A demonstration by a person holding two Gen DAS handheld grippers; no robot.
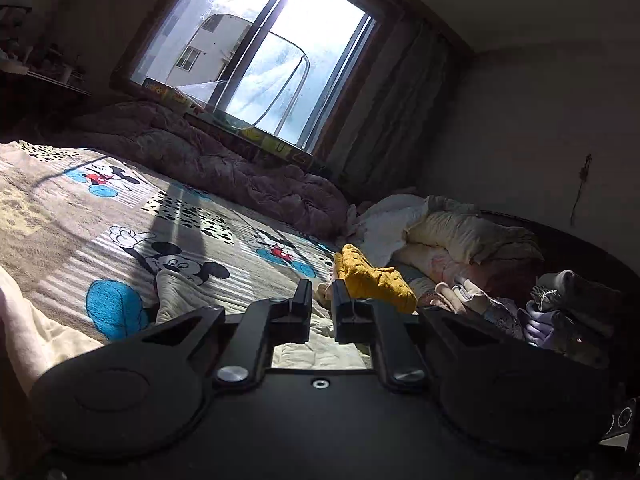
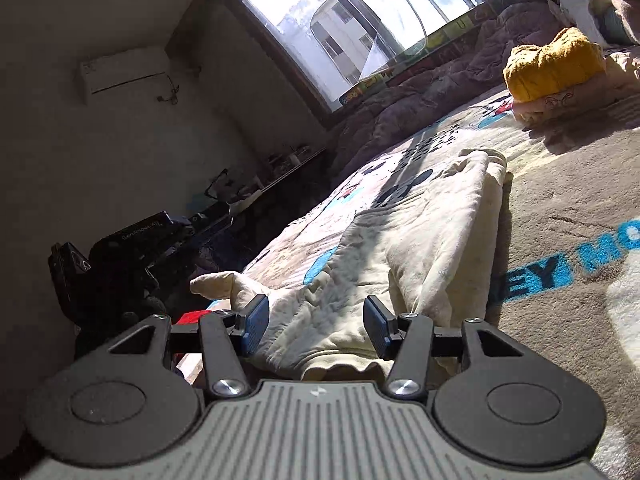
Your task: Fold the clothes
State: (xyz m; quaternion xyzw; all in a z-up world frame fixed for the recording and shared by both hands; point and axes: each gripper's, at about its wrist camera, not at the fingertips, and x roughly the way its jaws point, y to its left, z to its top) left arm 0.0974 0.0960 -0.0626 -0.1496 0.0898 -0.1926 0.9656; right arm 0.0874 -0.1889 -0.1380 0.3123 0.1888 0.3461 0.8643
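Right now your right gripper has its jaws spread wide around the near hem of the cream garment, nothing pinched yet, while your left gripper shows its jaws nearly together with only a slim gap and no cloth visibly between them. The garment lies stretched along the cartoon bedspread, so you look to be at the start of a fold. Next, close on the hem and find a matching edge for the left, well short of the yellow bundle.
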